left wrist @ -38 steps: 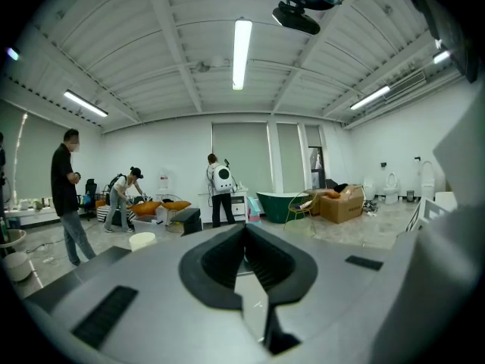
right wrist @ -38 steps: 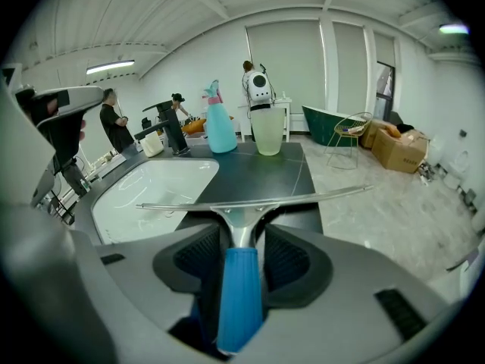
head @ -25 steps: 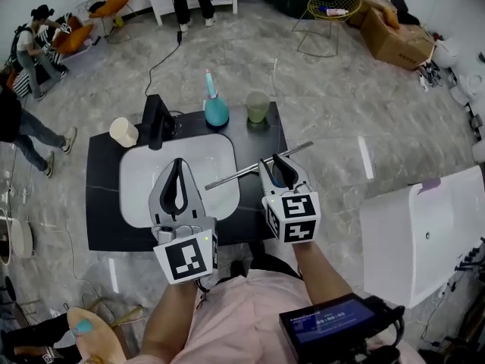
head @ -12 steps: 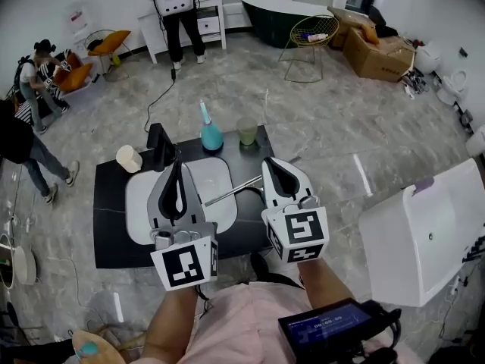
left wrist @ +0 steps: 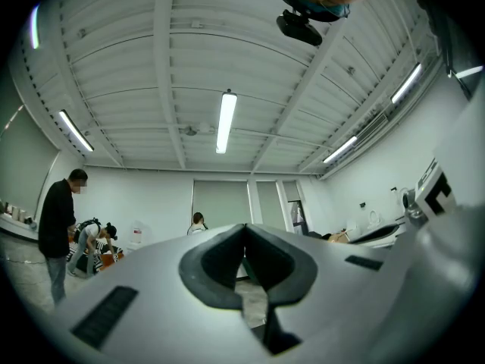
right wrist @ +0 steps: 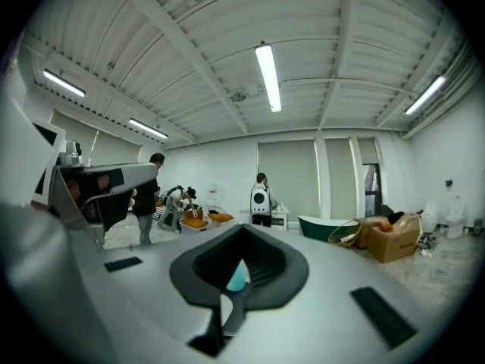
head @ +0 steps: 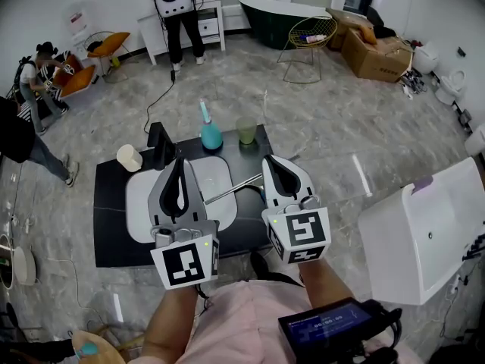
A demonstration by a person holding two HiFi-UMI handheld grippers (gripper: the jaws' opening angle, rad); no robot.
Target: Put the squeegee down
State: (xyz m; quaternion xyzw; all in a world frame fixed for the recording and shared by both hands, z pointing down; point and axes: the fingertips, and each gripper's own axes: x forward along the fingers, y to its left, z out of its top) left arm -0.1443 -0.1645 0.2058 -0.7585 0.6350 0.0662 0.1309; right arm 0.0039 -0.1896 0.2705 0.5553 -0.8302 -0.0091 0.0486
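The squeegee point(head: 235, 188), a thin metal bar, lies slantwise over the right side of the white sink basin point(head: 140, 196), with nothing holding it. My right gripper point(head: 271, 160) hovers above its right end, jaws shut and empty. My left gripper point(head: 179, 161) hangs over the basin's middle, also shut and empty. In the left gripper view the left gripper point(left wrist: 244, 230) points out into the room with its jaws meeting at the tip. In the right gripper view the right gripper point(right wrist: 242, 230) does the same.
On the black counter point(head: 106, 226) stand a teal bottle point(head: 211, 135), a green cup point(head: 246, 131), a beige cup point(head: 129, 158) and a black faucet point(head: 161, 146). A white box point(head: 424, 233) sits at the right. People stand at the far left and back.
Both grippers have risen away from the counter. The right jaws, open around the squeegee's bar a second ago, are now shut, and the squeegee stays on the sink.
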